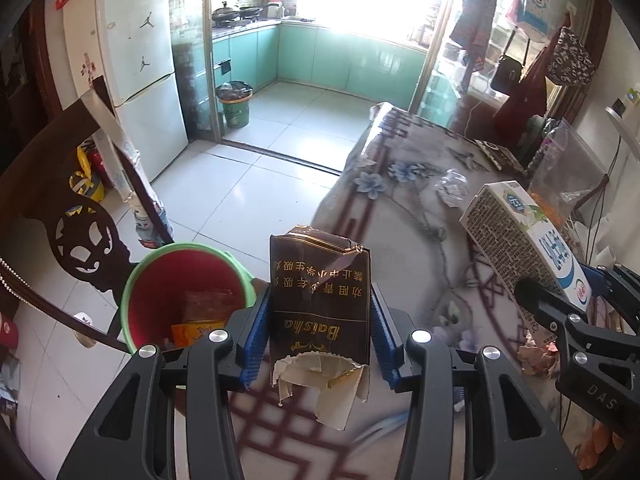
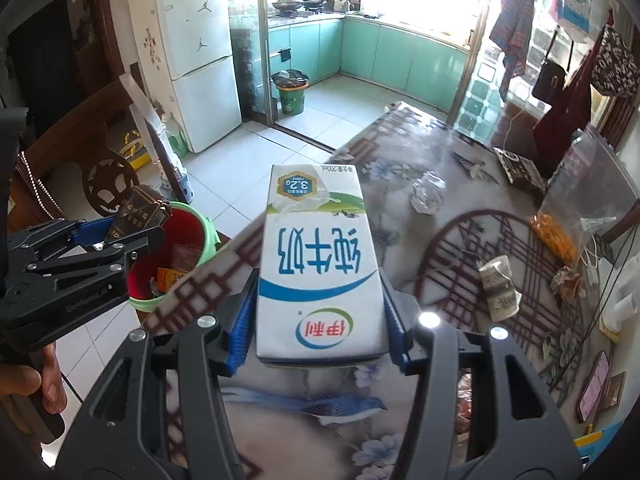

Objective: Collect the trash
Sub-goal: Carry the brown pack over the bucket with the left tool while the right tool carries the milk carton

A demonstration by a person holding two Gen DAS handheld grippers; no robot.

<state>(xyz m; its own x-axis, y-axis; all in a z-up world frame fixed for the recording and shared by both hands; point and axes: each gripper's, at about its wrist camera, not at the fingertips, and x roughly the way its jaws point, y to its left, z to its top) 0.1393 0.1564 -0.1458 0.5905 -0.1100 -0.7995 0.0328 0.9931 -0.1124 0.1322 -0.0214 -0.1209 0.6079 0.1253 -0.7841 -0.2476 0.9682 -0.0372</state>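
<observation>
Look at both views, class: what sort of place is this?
Most likely a home dining area beside a kitchen: a white fridge, a cloth-covered table, and woks on a stove past the doorway.

black hand-held gripper (image 1: 320,332), blue ribbed pads (image 1: 256,336)

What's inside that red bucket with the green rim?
The red bucket holds an orange packet and a brownish wrapper. Whatever lies deeper is hidden by its wall and the left gripper.
</observation>
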